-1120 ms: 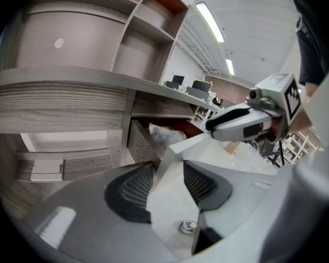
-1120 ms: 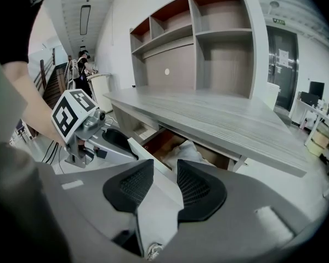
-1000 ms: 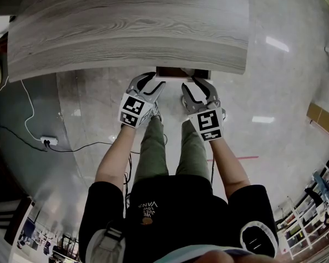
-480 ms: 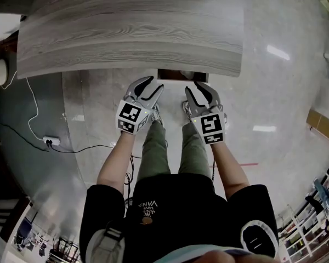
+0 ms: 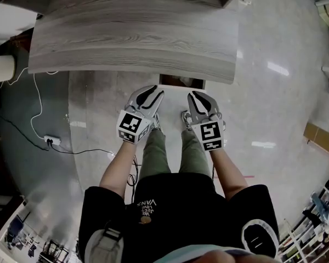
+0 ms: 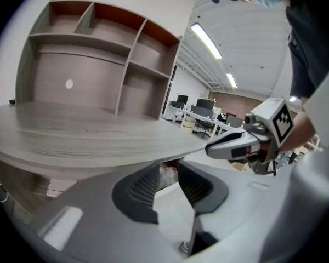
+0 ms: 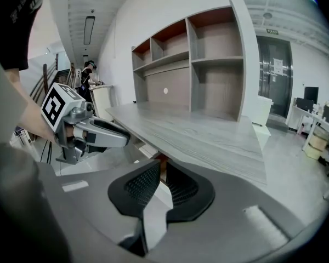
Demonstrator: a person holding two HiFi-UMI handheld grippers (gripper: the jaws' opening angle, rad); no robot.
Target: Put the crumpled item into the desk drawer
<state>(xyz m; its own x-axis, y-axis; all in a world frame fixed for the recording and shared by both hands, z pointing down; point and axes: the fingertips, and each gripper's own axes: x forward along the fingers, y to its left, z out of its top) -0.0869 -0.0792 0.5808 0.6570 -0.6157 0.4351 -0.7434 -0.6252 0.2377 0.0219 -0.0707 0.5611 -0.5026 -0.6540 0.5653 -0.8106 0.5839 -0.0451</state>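
Note:
The grey wood desk (image 5: 137, 37) has its drawer (image 5: 181, 81) a little open under the front edge. In the left gripper view a whitish crumpled item (image 6: 167, 178) lies inside that drawer, seen through the gap between the jaws. My left gripper (image 5: 153, 90) (image 6: 168, 167) hangs in front of the drawer, open and empty; its jaws have just been closing. My right gripper (image 5: 196, 93) (image 7: 163, 166) hangs beside it, its jaws also just closing, now down to a thin gap with nothing between them.
An open shelf unit (image 6: 98, 64) (image 7: 208, 64) stands at the back of the desk. The person's legs (image 5: 153, 152) are below the grippers. A power strip with cable (image 5: 50, 141) lies on the polished floor at the left.
Both grippers have drawn back from the drawer front towards the person. Their jaws have narrowed, the right pair most. The drawer's opening shows smaller.

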